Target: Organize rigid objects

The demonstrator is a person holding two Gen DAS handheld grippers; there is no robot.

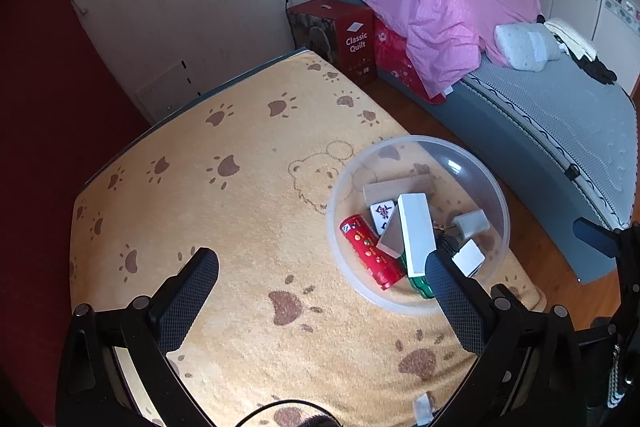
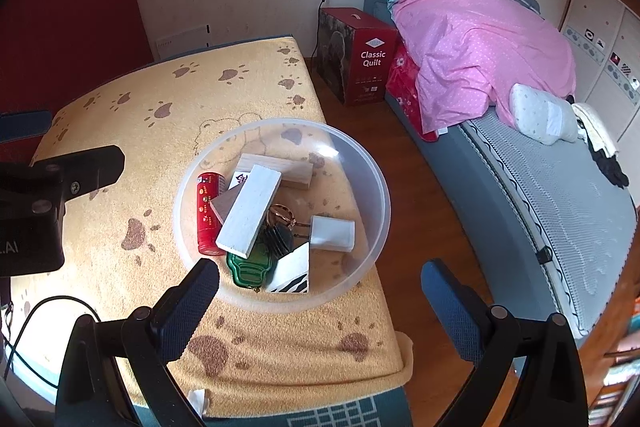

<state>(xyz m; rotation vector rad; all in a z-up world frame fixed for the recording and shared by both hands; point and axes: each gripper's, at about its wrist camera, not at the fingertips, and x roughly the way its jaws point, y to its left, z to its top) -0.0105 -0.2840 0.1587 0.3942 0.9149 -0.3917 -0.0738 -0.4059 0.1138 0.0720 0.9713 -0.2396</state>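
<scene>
Bowl (image 2: 360, 163) sits on paw-print cloth (image 2: 160, 107) near table's right edge; we see white block (image 2: 250, 213), red tube (image 2: 208, 213), green tag (image 2: 250, 269) inside. Our left gripper (image 1: 322, 269) wide, empty; right gripper (image 2: 320, 277) wide, empty, above bowl's near rim.

Table (image 2: 120, 291), paw-print cloth (image 2: 168, 95), clear bowl (image 2: 376, 195)

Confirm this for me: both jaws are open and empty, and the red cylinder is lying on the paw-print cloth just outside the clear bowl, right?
Not quite. The red cylinder lies inside the clear bowl, under one end of the white block, not out on the paw-print cloth. The right wrist view shows it plainly. Otherwise correct: the left gripper and right gripper are both open and empty.
</scene>
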